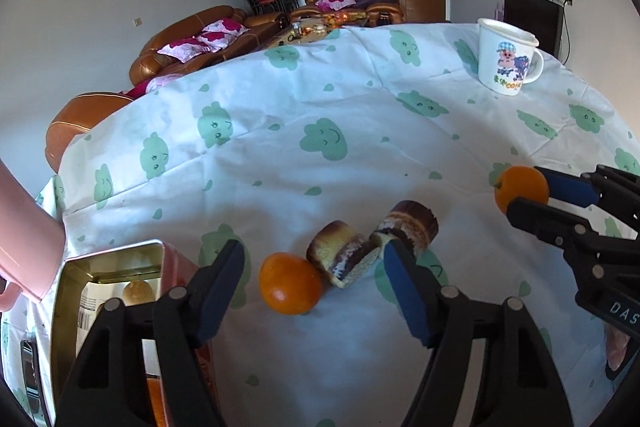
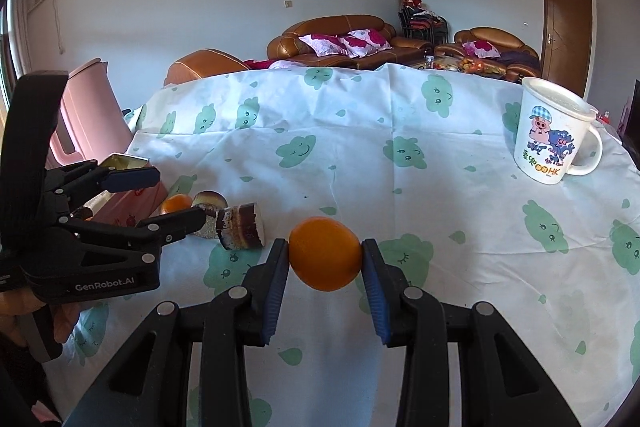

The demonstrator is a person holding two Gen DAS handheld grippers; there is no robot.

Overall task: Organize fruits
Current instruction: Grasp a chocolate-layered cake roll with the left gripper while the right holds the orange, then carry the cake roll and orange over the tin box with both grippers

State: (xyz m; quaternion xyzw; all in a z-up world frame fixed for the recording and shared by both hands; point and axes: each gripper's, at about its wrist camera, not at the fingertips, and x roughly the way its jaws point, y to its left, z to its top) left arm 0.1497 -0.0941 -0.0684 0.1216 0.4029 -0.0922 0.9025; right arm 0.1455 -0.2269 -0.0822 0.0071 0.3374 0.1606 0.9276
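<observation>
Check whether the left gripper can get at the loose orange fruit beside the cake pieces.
Probably yes: the left gripper stands open around the loose orange fruit, nothing covering it. One cake piece touches it and may get nudged.

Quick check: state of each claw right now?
Left claw: open, straddling the loose orange, pads not touching.
Right claw: shut on the other orange.

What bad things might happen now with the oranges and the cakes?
1. The left gripper is open around the loose orange, but a cake slice touches that orange. Closing might squash or push the cake.
2. The right gripper pinches the other orange only at its fingertips; a round fruit might slip out and roll.
3. The grippers are close together and might bump.
</observation>
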